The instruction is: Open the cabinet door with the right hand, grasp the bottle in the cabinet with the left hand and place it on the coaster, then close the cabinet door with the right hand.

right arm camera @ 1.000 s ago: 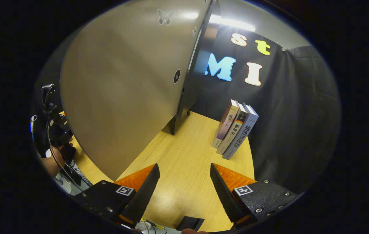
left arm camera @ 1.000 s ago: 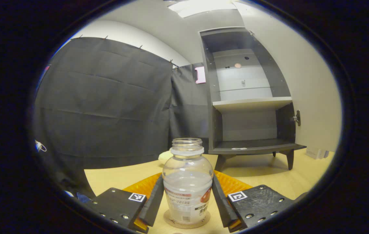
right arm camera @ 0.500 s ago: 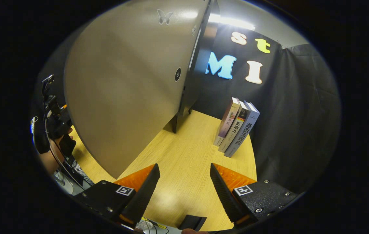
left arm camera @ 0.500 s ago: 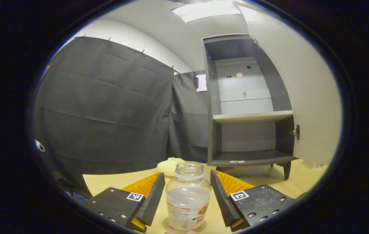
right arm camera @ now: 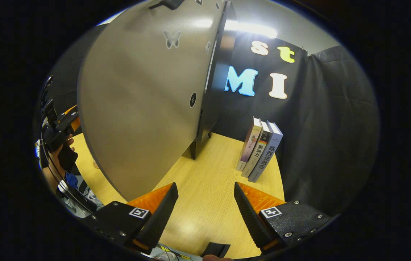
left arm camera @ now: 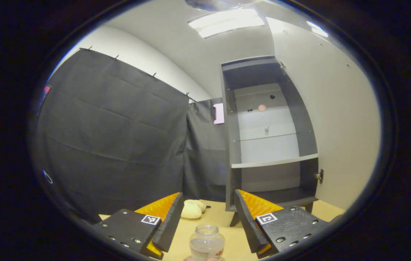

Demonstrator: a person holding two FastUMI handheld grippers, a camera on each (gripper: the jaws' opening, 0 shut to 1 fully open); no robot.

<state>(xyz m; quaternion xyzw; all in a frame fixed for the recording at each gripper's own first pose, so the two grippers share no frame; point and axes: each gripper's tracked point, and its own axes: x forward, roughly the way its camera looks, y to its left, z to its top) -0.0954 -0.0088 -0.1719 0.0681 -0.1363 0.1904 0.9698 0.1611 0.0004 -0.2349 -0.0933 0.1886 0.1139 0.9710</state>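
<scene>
The bottle (left arm camera: 207,244) stands on our surface (left arm camera: 212,224), free between the spread left hand-held gripper (left arm camera: 208,217); our right hand-held gripper (right arm camera: 205,206) also gapes, cabinet door (right arm camera: 144,108) ajar.

One bottle (left arm camera: 207,243), one cabinet (left arm camera: 269,145) with one open door (right arm camera: 144,105), three books (right arm camera: 260,150), two grippers (left arm camera: 208,221) (right arm camera: 205,214), one pale lumpy thing (left arm camera: 192,210), one table (right arm camera: 205,181)

Readable text: book spines only

The three books (right arm camera: 260,150) leaning on the worktop (right arm camera: 209,188) carry Chinese titles; the middle spine reads 影响力, the outer 路西法效应.
</scene>
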